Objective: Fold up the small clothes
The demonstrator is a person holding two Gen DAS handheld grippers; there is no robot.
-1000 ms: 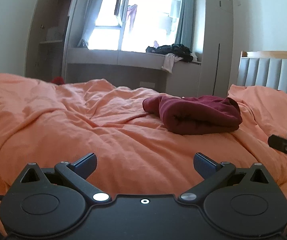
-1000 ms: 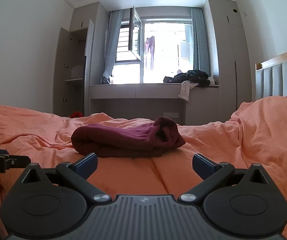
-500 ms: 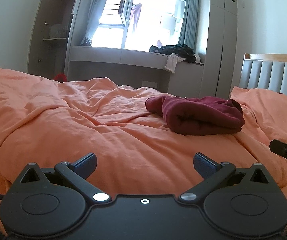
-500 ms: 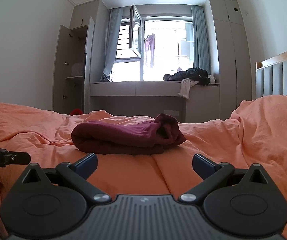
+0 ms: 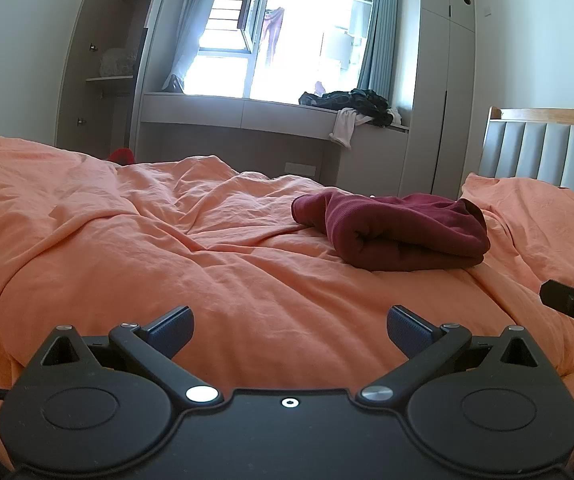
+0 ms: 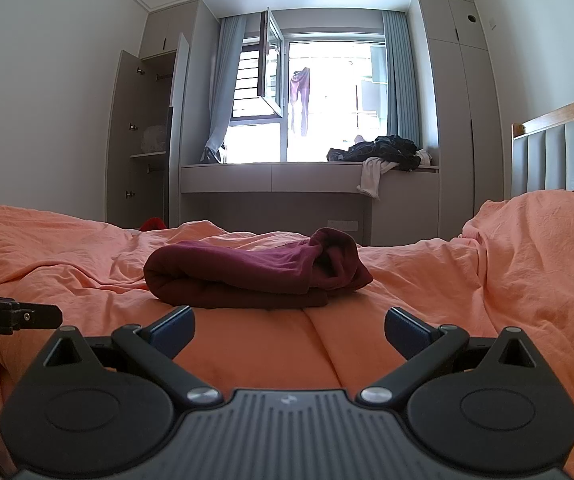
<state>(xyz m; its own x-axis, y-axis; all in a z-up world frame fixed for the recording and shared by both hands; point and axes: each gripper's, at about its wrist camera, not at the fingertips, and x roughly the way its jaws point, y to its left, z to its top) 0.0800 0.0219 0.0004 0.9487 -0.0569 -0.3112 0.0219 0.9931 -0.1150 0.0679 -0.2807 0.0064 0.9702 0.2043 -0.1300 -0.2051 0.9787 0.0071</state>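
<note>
1. Current state. The maroon garment (image 6: pixel 255 276) lies on the orange duvet (image 5: pixel 135 264) as a thick, loosely rolled bundle, ahead of both tools and touched by neither. The left gripper (image 5: pixel 289 330) and the right gripper (image 6: pixel 289 330) each have their jaws spread wide apart and empty. The garment sits straight ahead of the right gripper and ahead and to the right of the left gripper.

2. Risk: duvet pinched with the garment. The duvet is soft and deeply creased under the bundle. A low approach probably gathers orange fabric between the pads together with the maroon cloth, and lifting then drags the bedding.

3. Risk: wrong layer grasped. The bundle shows several stacked folds along its near edge and a bunched lump at its right end. Closing on the outer layer alone likely unrolls it unevenly instead of opening it flat.

4. Risk: tool collision. The tip of each gripper shows at the edge of the other's view, so they work near each other. Converging on the same end of the bundle may knock the fingers together.

5. Risk: uneven surface. The duvet ridges may prevent the garment from lying flat, so creases are likely to transfer into any fold.
</note>
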